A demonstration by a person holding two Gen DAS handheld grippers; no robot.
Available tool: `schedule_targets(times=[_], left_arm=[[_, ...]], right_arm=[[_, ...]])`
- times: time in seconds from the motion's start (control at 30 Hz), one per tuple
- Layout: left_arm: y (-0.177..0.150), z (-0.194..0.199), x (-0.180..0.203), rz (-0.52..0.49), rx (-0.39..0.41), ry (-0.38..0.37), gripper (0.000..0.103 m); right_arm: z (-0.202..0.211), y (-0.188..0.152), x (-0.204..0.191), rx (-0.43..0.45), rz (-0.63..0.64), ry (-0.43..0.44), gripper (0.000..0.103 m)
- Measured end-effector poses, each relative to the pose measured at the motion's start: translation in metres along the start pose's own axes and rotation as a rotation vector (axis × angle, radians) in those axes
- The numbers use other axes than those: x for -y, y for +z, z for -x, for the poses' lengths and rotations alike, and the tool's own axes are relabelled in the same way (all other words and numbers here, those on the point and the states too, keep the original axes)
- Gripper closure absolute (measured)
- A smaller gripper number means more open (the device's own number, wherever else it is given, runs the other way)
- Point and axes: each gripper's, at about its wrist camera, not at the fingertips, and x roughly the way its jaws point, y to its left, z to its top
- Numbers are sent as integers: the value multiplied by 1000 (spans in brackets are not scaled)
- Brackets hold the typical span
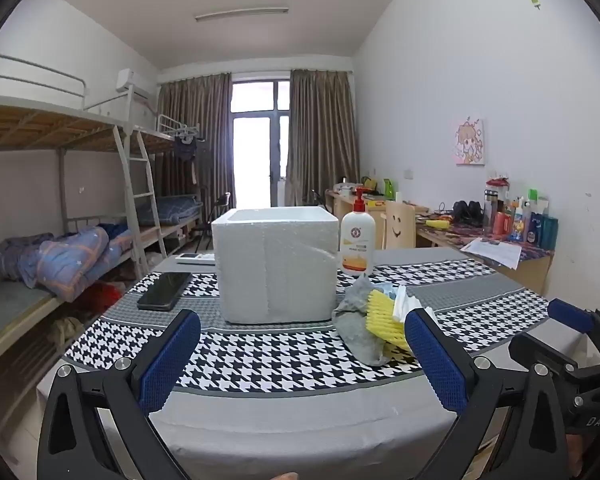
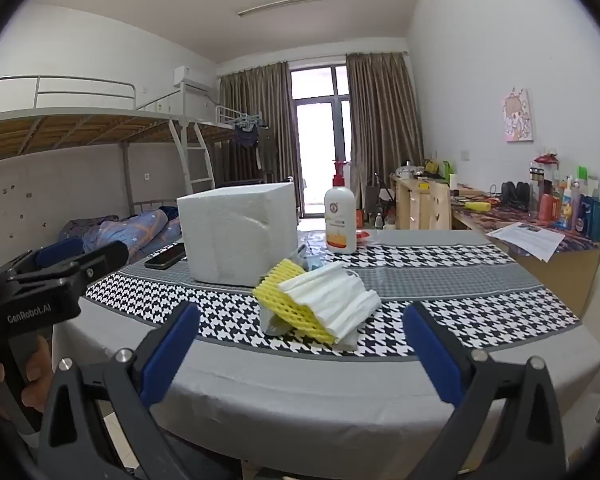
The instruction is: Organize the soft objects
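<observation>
Both hand-held grippers wide open, holding nothing: left hand-held gripper (image 1: 302,354) and right hand-held gripper (image 2: 302,344) hover over the near edge of the houndstooth-and-grey cloth-covered worktop (image 2: 440,256). Soft pile sits mid-worktop, just right of the white square foam box (image 1: 276,264), near or touching its corner, can't tell which. Pile = yellow foam mesh sleeve (image 2: 290,304), stack of white pleated face masks (image 2: 332,296) on top, crumpled grey cloth (image 1: 354,320) at the box side.

Key relation: pile lies dead ahead between the right gripper's blue pads, but off to the right of the left gripper, partly behind its right finger. Right hand looks nearer and better lined up. Mask stack's long axis runs diagonally, far-left to near-right, in the right view.

Left view shows the box open on top and the grey cloth's full spread; right view shows the mask pleats clearly, cloth mostly hidden. White pump lotion bottle (image 2: 340,220) and black phone (image 1: 165,290) stand apart from pile.
</observation>
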Motion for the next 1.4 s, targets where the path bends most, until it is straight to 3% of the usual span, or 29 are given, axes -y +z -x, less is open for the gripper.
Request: schedule_targets(times=[1.4], left_arm=[[1,-3,1,-1,-20,-10,1]], right_arm=[[5,4,3,5,-6,0,0]])
